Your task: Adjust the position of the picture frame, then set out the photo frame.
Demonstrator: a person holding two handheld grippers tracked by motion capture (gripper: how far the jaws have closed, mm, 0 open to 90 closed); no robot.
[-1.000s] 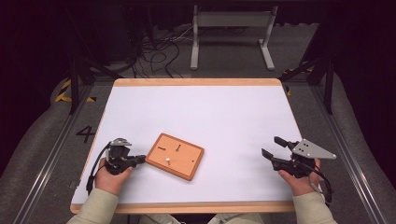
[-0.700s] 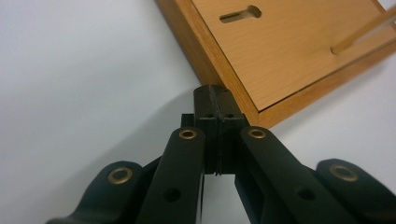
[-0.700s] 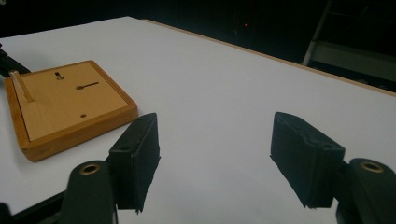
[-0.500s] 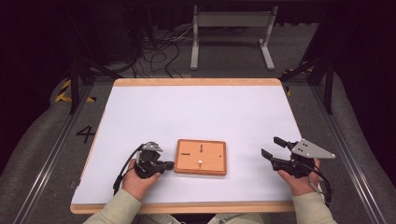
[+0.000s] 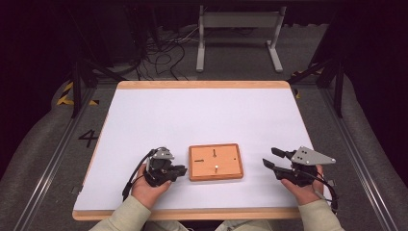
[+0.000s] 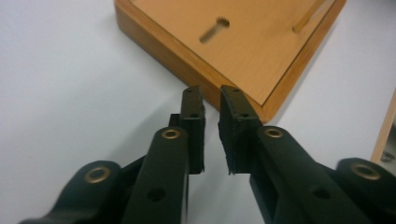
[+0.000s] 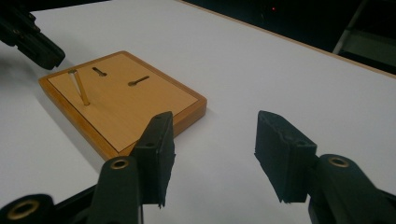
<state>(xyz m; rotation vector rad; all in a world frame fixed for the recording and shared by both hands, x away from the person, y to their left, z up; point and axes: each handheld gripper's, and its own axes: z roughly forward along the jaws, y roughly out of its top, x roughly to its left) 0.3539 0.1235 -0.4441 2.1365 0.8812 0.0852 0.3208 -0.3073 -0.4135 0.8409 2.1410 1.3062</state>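
Note:
A flat wooden board [image 5: 215,161] lies square on the white table near its front edge. It has two short slots and one thin brass peg [image 7: 79,86] leaning up from it. My left gripper [image 5: 183,169] lies level just left of the board, tips [image 6: 212,95] close to its corner [image 6: 243,42]. Its jaws have just been opening and stand a narrow gap apart with nothing between them. My right gripper [image 5: 268,157] rests to the right of the board [image 7: 121,102]. Its jaws [image 7: 215,126] have just been closing but stay well apart over bare table.
The white table [image 5: 202,115] has a wooden rim all round. A grey metal stand [image 5: 238,29] and loose cables [image 5: 163,53] sit on the floor beyond the far edge. The other hand's gripper [image 7: 28,39] shows beyond the board in the right gripper view.
My left hand moved right along the front of the table, and the board slid right and turned square with it. The left jaws parted slightly. The right jaws narrowed.

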